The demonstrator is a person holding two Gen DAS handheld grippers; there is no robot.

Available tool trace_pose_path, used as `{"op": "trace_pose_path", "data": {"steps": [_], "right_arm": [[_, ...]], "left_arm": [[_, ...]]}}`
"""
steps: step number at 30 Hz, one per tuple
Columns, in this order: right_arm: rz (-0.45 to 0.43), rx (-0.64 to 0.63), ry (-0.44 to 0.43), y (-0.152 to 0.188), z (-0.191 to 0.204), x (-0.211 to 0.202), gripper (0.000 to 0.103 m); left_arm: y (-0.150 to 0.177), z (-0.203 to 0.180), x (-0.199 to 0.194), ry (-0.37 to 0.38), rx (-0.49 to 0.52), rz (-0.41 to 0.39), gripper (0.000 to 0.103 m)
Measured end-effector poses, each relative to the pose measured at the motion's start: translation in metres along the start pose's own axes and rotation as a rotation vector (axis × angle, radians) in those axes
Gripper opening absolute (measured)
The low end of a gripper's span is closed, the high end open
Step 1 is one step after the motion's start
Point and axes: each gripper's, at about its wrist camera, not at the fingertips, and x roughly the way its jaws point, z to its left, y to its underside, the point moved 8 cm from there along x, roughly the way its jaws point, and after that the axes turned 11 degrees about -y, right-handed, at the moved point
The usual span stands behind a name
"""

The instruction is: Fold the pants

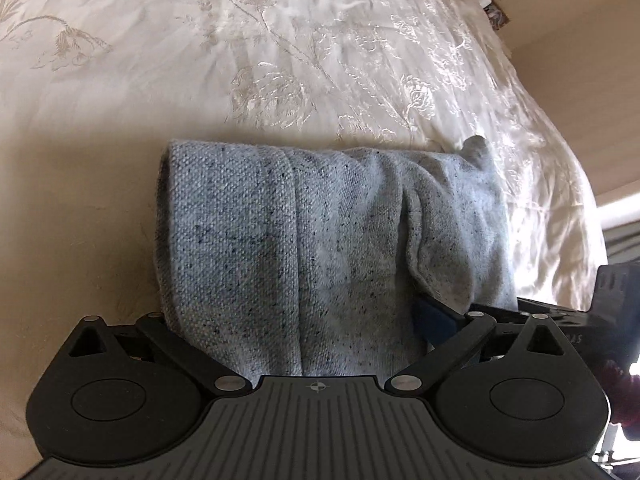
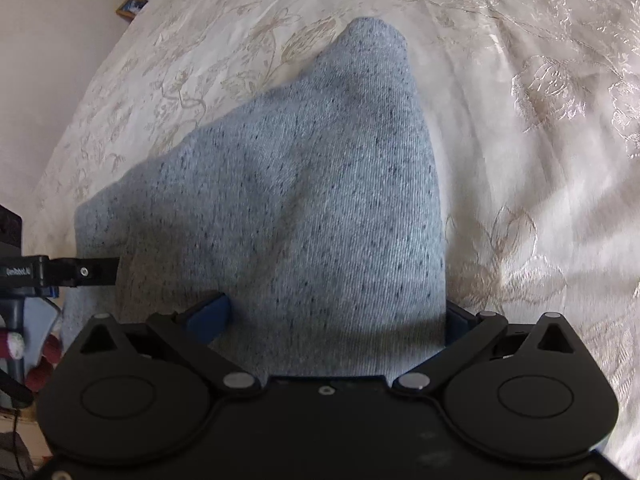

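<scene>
bedspread (image 1: 120,128) cream floral, fills both views | pants (image 1: 320,240) grey knit, folded bundle on it, peak at 12 in R view | L gripper (image 1: 304,320) jaws wide, cloth betw | R gripper (image 2: 336,316) same, spread round pants edge | no containers

A cream floral-embroidered bedspread (image 1: 280,60) covers the bed beside a beige wall (image 1: 580,60).

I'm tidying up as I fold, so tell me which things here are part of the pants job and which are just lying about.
Part of the job:
- gray pants, draped between both grippers
- left gripper
- right gripper
- bedspread, the folding surface

Just lying about:
- small framed item beyond the bed's edge
- cluttered shelf items by the wall
</scene>
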Motion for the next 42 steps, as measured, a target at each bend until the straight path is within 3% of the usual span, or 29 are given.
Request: {"op": "trace_pose_path", "data": {"steps": [3,4,6,7,8,10,15,23,30,34,36,38,39,40,42], "right_arm": [[0.021,0.022,-0.022,-0.008,-0.001,0.0,0.103],[0.022,0.018,-0.021,-0.009,-0.001,-0.003,0.097],[0.025,0.014,-0.044,-0.013,0.002,-0.01,0.064],[0.028,0.024,-0.069,-0.013,0.005,-0.013,0.032],[0.025,0.025,-0.073,-0.014,0.009,-0.017,0.023],[0.025,-0.038,-0.046,-0.016,0.022,-0.024,0.02],[-0.007,-0.147,-0.064,-0.025,0.071,-0.043,0.019],[-0.035,-0.304,-0.154,-0.048,0.153,-0.056,0.019],[-0.045,-0.362,-0.278,-0.105,0.232,-0.021,0.019],[-0.052,-0.366,-0.328,-0.13,0.258,0.006,0.019],[-0.061,-0.358,-0.252,-0.145,0.251,0.031,0.022],[-0.049,-0.305,-0.064,-0.153,0.211,0.059,0.035],[-0.036,-0.275,0.058,-0.156,0.188,0.072,0.034],[-0.02,-0.26,0.174,-0.157,0.166,0.081,0.03],[-0.02,-0.243,0.27,-0.156,0.145,0.082,0.03]], "left_arm": [[0.001,0.001,-0.002,-0.002,-0.055,-0.002,0.102],[0.001,0.005,-0.004,0.0,-0.092,-0.001,0.102],[0.001,0.007,-0.007,0.0,-0.142,-0.008,0.099],[0.0,0.006,-0.007,-0.016,-0.144,-0.011,0.087],[0.0,0.005,-0.01,-0.042,-0.134,-0.022,0.08],[0.001,0.001,-0.017,-0.074,-0.119,-0.048,0.062],[0.003,-0.011,-0.047,-0.084,-0.112,-0.127,0.038],[-0.008,-0.013,-0.101,-0.049,-0.116,-0.265,0.037],[-0.048,0.047,-0.159,-0.093,-0.195,-0.371,0.037],[-0.069,0.09,-0.181,-0.165,-0.223,-0.416,0.041],[-0.073,0.117,-0.176,-0.291,-0.238,-0.421,0.05],[-0.07,0.148,-0.164,-0.445,-0.289,-0.393,0.054],[-0.066,0.164,-0.158,-0.51,-0.314,-0.375,0.053],[-0.062,0.174,-0.154,-0.542,-0.321,-0.364,0.053],[-0.057,0.183,-0.15,-0.573,-0.32,-0.349,0.053]]}}
